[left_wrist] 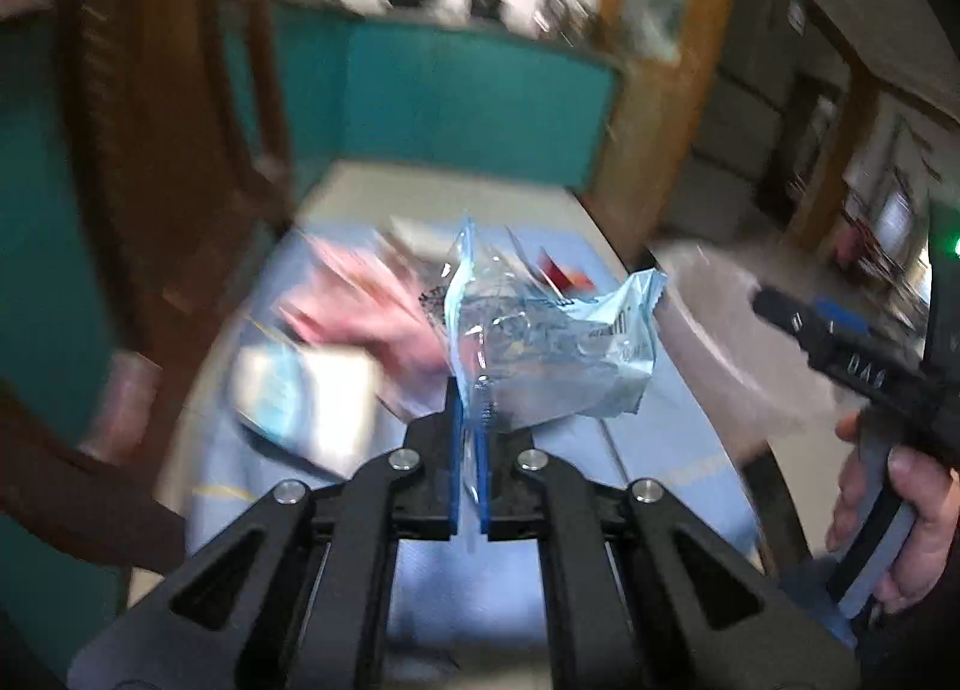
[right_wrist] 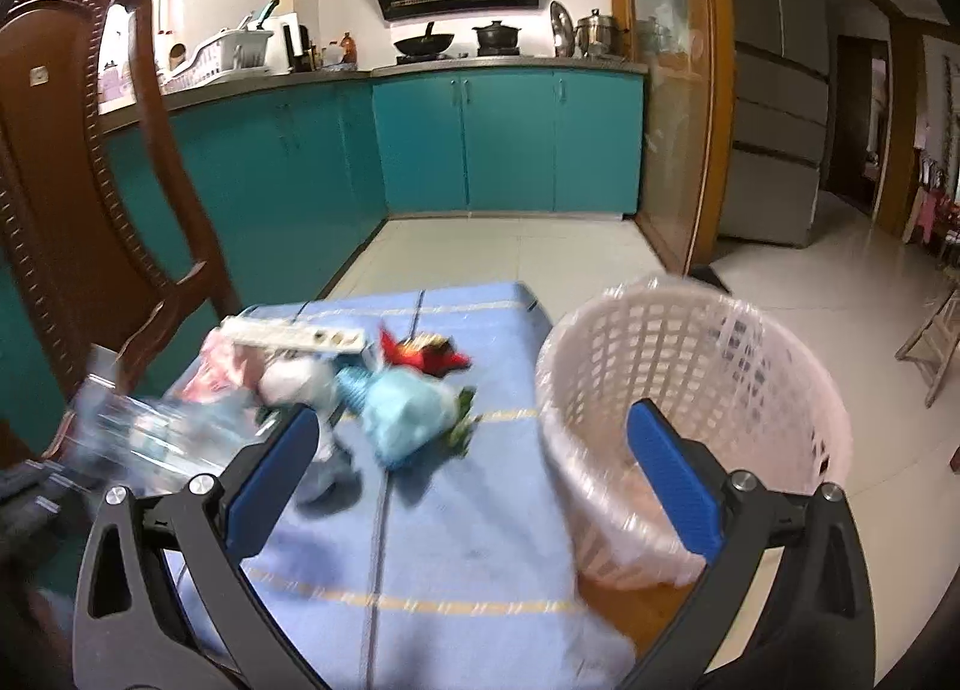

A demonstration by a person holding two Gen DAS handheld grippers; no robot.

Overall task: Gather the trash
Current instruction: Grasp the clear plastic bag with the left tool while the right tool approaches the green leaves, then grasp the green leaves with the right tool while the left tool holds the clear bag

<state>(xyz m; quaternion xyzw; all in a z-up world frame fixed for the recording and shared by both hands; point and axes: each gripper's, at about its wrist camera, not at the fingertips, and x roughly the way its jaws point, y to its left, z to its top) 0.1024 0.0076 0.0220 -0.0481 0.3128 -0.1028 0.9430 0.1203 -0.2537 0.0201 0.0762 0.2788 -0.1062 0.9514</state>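
Trash lies scattered on a blue cloth covering a table, in a kitchen with teal cabinets and pale floor tiles. Left gripper has pinched tight on a clear blue wrapper. Right gripper gapes wide, empty, beside a white basket.

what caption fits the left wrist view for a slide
Left gripper shut on a crumpled clear blue plastic wrapper above the blue cloth.

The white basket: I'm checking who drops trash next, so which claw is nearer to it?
Right. The right claw hangs open with one finger at the white basket; the left claw, clamping a clear wrapper, is over the cloth.
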